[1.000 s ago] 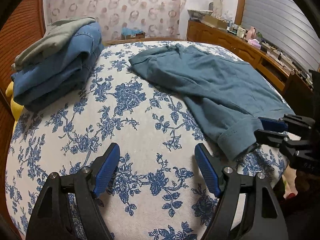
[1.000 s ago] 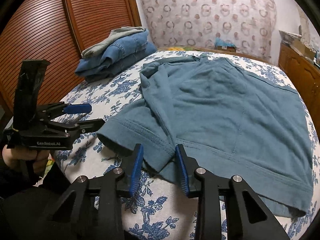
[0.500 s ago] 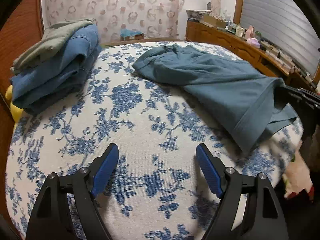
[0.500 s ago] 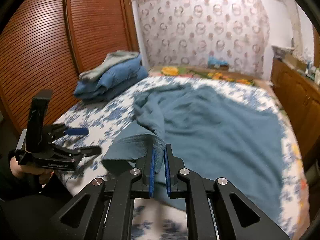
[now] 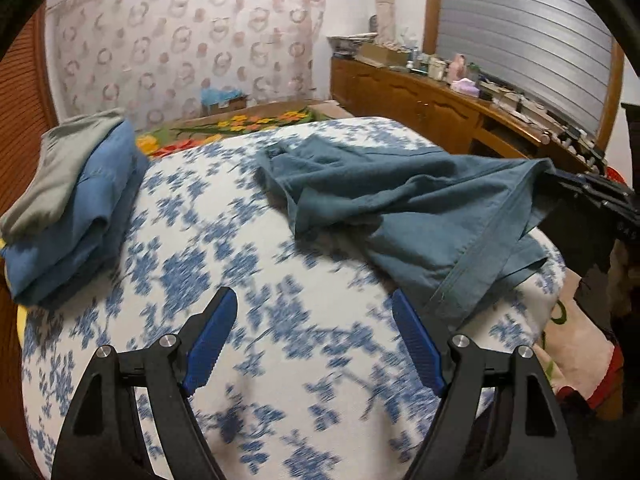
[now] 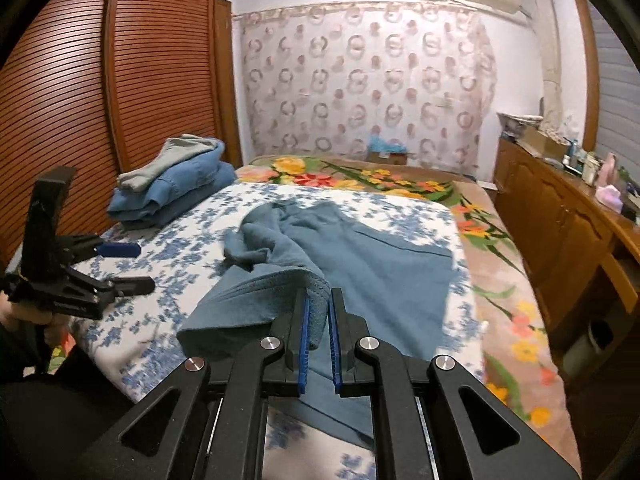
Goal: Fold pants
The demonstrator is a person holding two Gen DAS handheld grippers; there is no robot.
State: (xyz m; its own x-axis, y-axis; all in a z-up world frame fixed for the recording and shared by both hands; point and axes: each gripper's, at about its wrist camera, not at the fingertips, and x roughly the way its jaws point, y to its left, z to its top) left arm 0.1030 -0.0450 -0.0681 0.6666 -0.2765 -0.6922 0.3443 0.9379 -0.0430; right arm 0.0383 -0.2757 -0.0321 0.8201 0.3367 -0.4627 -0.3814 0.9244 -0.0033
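Note:
Teal pants (image 5: 404, 196) lie rumpled on the blue-flowered bed sheet (image 5: 192, 248). My right gripper (image 6: 318, 312) is shut on the hem of one pant leg (image 6: 312, 280) and holds it lifted above the bed, with cloth draping down to the left. In the left wrist view the right gripper shows at the right edge (image 5: 592, 196), holding that raised hem. My left gripper (image 5: 312, 328) is open and empty over the bare sheet, left of the hanging hem. It shows in the right wrist view (image 6: 132, 268), also open.
A stack of folded blue jeans with a grey garment on top (image 5: 68, 200) sits at the bed's left side by the wooden wardrobe (image 6: 80, 92). A wooden dresser (image 6: 568, 240) with clutter runs along the right. A floral blanket (image 6: 380, 180) covers the far end.
My right gripper has closed on the pant leg hem and raised it off the bed, pulling the pants back and up. My left gripper stayed open and lifted slightly.

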